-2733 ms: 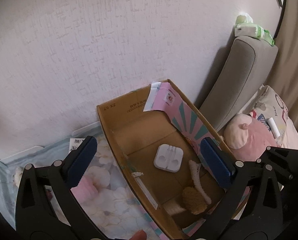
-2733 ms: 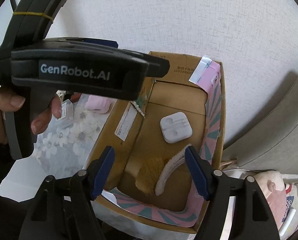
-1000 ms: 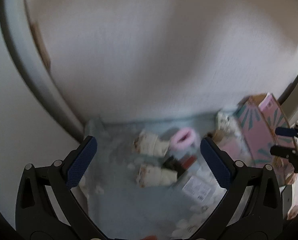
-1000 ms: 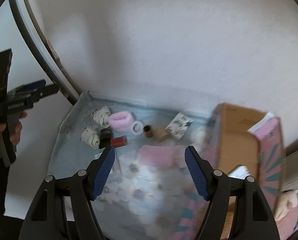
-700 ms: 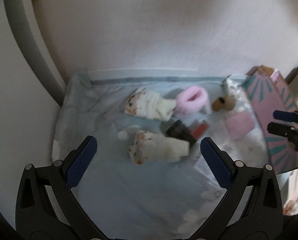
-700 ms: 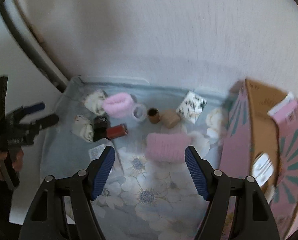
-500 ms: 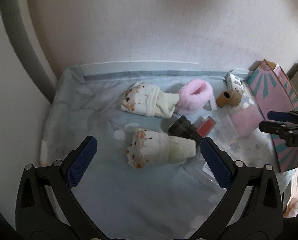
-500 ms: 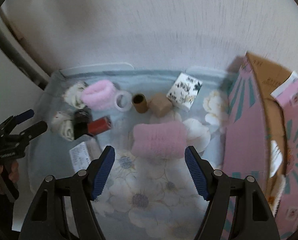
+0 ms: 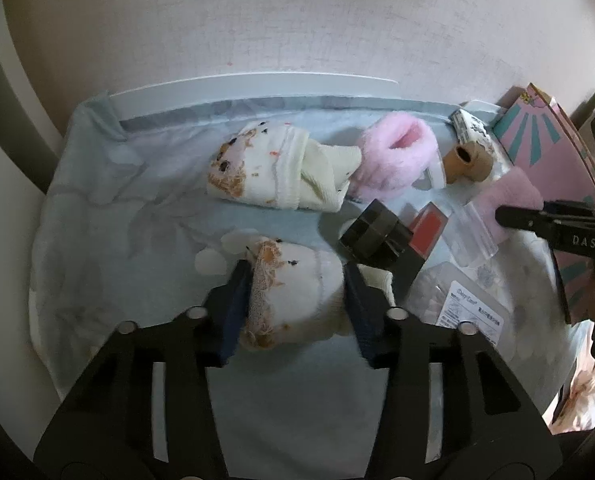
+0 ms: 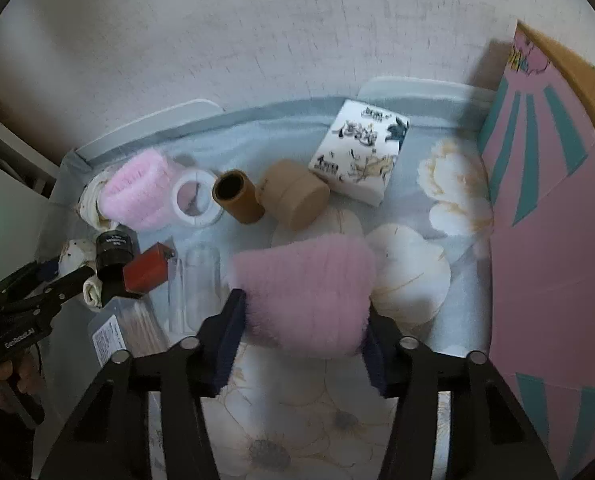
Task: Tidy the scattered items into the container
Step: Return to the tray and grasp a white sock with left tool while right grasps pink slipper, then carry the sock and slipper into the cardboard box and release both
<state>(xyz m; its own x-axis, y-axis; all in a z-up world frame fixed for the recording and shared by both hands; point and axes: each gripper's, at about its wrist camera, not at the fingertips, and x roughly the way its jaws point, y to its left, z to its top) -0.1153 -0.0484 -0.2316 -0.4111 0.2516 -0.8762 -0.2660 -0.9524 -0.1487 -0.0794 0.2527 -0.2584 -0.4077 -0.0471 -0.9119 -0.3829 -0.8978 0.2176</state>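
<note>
— Where do your two grips stand?

— My left gripper (image 9: 297, 300) has its fingers (image 9: 235, 312) closed in against both flanks of the near cream sock bundle (image 9: 293, 296), which lies with its long axis across my fingers, the toe end poking out to the right. My right gripper (image 10: 301, 320) is pressed on either side of the pink fluffy pad (image 10: 303, 292); its long axis also runs crosswise, so I squeeze it end to end. Both bundles seem to rest on the blue floral cloth (image 9: 137, 240); I cannot tell whether either has left it.

— And the box?

— The pink cardboard box (image 10: 545, 240) stands at the right edge, just beside my right fingers and well apart from my left. The right hand is clearly nearer, so I judge it should go first.

— Room to move?

— Up is free. The black jar (image 9: 373, 234) and red case (image 9: 427, 232) lie near the sock's toe end, and the clear packet (image 9: 469, 312) beside them; a sideways drag could knock them. The box wall rises high, so I must lift over it.
</note>
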